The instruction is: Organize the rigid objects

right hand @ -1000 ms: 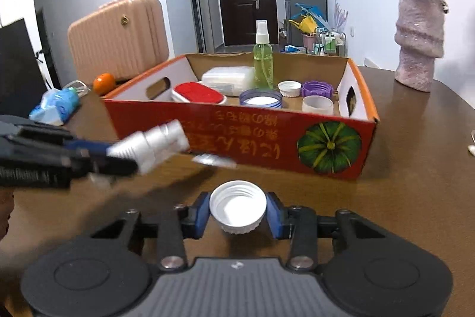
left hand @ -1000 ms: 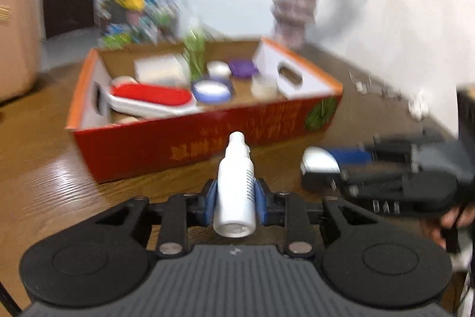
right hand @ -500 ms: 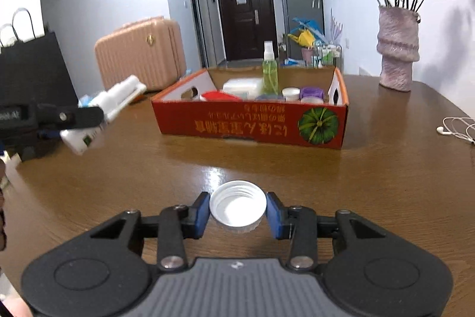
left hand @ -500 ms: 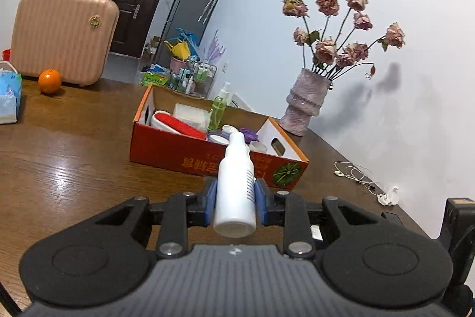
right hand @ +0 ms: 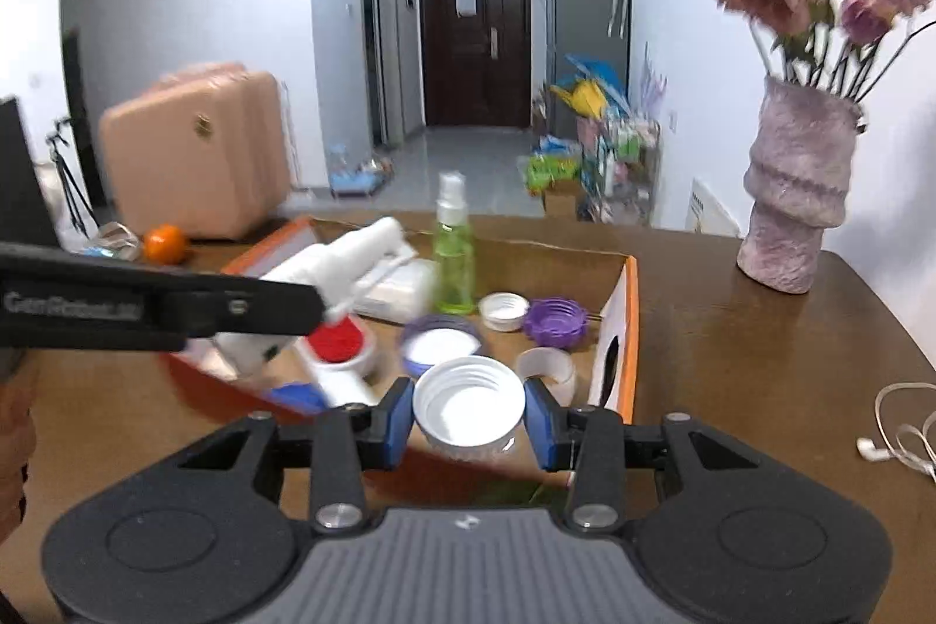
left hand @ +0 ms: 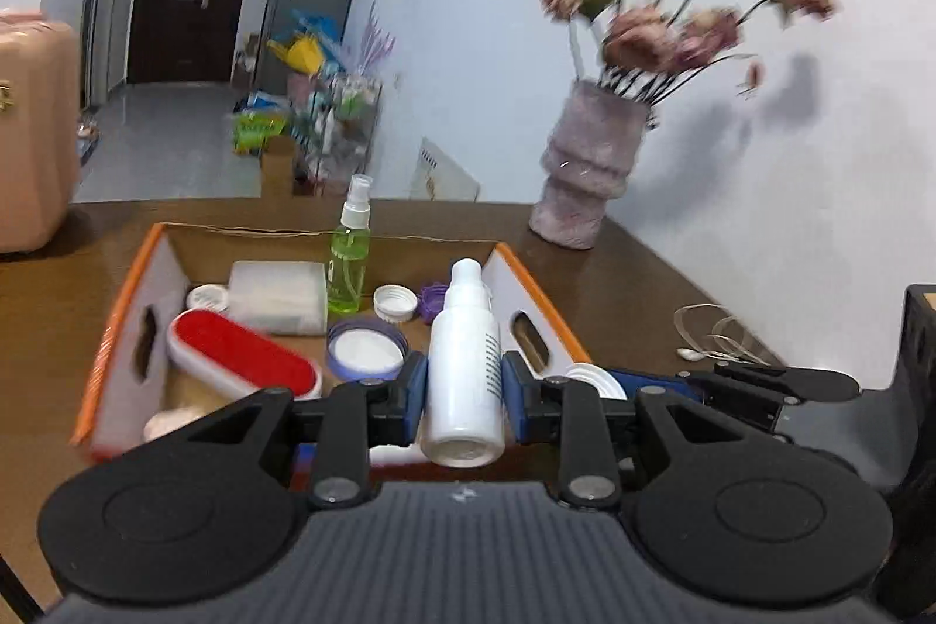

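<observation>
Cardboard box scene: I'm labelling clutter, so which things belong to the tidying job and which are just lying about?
Job:
white bottle in left gripper
white cap in right gripper
cardboard box

Lying about:
vase
orange
suitcase
earphones

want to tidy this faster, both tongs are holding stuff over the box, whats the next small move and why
Probably lower the right tongs and release the white cap into the bare patch of the box beside the purple lid: it already hangs over the front edge there.
</observation>
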`<state>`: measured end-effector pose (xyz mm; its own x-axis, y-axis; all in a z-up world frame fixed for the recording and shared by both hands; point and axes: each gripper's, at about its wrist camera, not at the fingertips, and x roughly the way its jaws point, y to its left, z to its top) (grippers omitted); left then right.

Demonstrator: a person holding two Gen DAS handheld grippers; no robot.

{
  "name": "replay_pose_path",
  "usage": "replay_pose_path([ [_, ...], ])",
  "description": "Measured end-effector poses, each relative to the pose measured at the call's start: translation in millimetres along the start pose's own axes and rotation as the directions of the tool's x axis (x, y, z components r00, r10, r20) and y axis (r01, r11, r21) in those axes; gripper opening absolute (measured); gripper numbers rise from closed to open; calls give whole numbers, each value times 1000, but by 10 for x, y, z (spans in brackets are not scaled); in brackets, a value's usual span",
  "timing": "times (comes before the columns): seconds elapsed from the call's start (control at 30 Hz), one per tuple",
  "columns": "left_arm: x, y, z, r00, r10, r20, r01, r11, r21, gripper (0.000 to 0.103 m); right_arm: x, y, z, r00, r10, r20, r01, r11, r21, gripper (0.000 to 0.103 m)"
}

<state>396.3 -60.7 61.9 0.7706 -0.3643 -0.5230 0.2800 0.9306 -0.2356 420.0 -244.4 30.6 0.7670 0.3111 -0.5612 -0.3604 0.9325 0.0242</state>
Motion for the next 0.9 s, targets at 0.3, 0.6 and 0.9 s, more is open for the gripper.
replay_pose_path([
  [0.3, 1403, 164, 74, 975, 49, -215, -59, 998, -39, 28, 838, -118, 39, 988, -35, -152, 18, 994, -110, 40],
  [0.6, 1465, 198, 4, 974, 38, -222, -39, 999, -2, 42, 648, -197, 101, 993, 3, -116, -17, 993, -120, 55],
  [0.9, 520, 186, 302, 986, 138, -89, -128, 985, 114, 55, -144, -180, 468, 1000, 5, 11, -5, 999, -50, 55],
])
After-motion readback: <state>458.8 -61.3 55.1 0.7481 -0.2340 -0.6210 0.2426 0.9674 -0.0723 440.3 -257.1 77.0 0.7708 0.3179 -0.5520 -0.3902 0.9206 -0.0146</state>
